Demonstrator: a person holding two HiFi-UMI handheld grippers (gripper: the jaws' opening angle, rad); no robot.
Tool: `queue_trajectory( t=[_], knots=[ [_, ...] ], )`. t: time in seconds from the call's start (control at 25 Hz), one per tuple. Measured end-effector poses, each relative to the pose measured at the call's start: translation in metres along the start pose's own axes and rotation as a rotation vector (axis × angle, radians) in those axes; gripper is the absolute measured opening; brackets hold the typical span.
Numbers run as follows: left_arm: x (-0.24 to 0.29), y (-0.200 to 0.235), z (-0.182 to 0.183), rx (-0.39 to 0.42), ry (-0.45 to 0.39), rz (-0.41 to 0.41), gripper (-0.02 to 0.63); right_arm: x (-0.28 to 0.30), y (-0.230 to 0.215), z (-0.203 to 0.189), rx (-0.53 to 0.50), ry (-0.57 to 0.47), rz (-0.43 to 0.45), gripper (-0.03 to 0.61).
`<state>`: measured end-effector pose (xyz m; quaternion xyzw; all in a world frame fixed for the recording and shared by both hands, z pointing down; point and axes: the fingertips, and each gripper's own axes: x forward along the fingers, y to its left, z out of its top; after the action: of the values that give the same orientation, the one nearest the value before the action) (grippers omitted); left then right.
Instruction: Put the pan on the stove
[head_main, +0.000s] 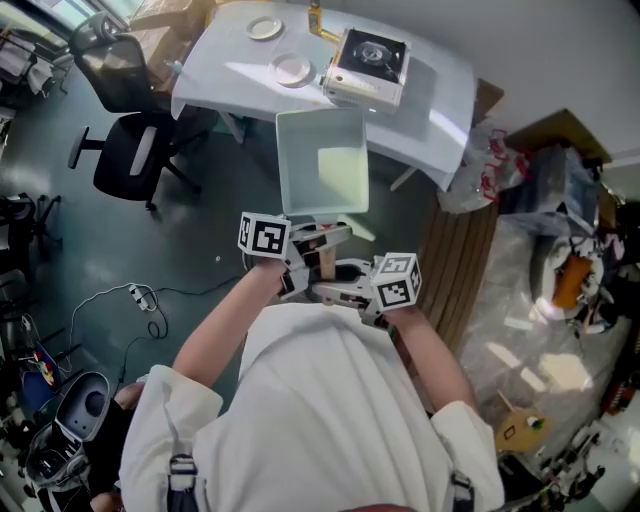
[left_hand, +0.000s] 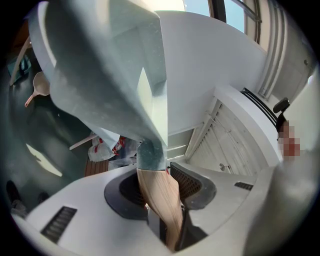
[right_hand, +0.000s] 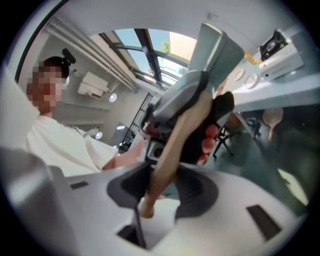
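Two tongs on wooden handle (left_hand: 161, 200): left tongs (left_hand: 161, 186) clenched at far end, right tongs (right_hand: 162, 190) slack round butt end. Pan (head_main: 320, 160) airborne, well short of stove (head_main: 368, 65). Looks rigid, front-heavy; smooth handle may twist, so grip nearest pan body

One pan, one stove, two plates, two claws.
There is a single square pan (head_main: 320, 165) with one wooden handle (head_main: 325, 262), one portable stove (head_main: 368, 65), two white plates (head_main: 292, 68) and one white table (head_main: 425, 100). The claws number two, left claw (left_hand: 160, 187) and right claw (right_hand: 162, 187), with one marker cube (head_main: 265, 235) apiece.
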<state>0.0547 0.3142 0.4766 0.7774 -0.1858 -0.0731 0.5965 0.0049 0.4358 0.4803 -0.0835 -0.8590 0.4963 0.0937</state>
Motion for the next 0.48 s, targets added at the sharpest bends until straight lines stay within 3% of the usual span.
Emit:
queue_trajectory(
  t=[0.48],
  knots=[
    [0.015, 0.013, 0.018, -0.021, 0.019, 0.0, 0.153, -0.007, -0.018, 0.018, -0.023, 0.005, 0.004, 0.164]
  ],
)
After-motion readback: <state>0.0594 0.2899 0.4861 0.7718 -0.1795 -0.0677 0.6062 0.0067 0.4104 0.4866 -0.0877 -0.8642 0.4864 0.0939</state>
